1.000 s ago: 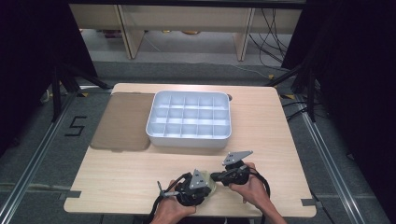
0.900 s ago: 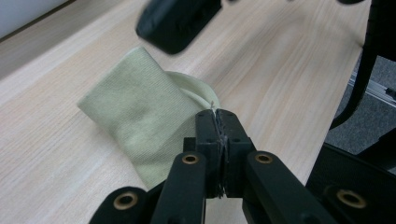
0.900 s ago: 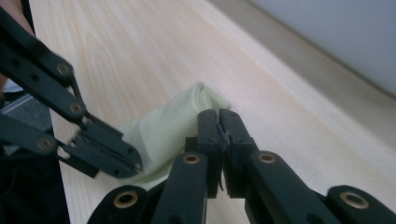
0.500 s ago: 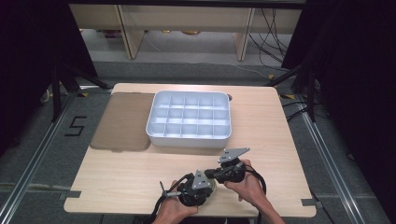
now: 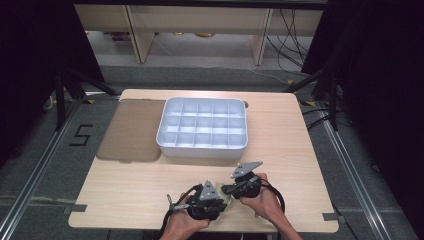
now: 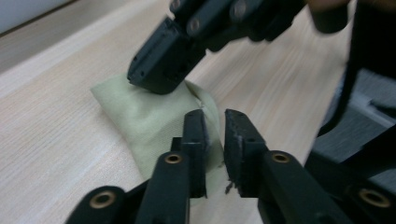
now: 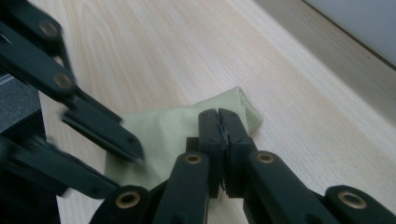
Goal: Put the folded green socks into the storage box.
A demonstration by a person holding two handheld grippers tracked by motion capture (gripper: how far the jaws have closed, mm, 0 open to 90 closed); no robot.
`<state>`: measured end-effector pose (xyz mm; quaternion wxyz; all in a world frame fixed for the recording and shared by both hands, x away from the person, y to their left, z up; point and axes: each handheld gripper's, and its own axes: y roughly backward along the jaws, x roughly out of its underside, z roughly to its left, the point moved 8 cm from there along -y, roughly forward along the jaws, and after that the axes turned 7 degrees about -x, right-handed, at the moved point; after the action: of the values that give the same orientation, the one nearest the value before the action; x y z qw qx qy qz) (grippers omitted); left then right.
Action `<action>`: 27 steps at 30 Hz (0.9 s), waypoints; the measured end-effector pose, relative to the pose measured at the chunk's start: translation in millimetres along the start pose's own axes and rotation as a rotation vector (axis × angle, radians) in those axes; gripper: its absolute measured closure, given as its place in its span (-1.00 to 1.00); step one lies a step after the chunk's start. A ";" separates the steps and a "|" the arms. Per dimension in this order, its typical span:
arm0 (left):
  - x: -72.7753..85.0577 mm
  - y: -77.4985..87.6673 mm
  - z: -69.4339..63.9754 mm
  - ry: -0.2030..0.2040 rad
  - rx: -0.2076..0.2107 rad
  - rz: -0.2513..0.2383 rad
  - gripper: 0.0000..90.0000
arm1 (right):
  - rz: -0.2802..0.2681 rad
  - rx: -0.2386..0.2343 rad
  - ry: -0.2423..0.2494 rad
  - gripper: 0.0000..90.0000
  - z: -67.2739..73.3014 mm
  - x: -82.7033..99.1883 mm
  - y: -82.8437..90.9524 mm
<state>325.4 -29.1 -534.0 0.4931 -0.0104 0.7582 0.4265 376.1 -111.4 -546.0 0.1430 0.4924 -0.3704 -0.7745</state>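
Observation:
A small pale green cloth [image 5: 226,199] [image 6: 144,116] [image 7: 168,135] lies folded on the wooden table near its front edge, with both grippers at it. My left gripper [image 5: 223,202] [image 6: 215,121] [image 7: 123,170] points right at the cloth's near end. Its jaws have just been opening and now stand a little apart over the cloth's edge, without pressing on it. My right gripper [image 5: 228,193] [image 6: 156,79] [image 7: 218,121] comes in from the right. Its jaws are pressed together on the cloth's far fold.
A white tray [image 5: 202,145] with several empty compartments stands at the middle back of the table. A flat brown mat [image 5: 132,130] lies to its left. The table's front edge runs just below the hands.

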 end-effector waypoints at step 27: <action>17.0 -8.3 9.4 -0.082 -0.066 0.117 0.91 | -0.044 0.021 -0.016 0.91 -4.9 -7.0 18.4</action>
<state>327.1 -21.3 -553.5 0.4973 0.0352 0.7223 0.4793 381.1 -122.0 -529.5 0.1177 0.4960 -0.3686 -0.7774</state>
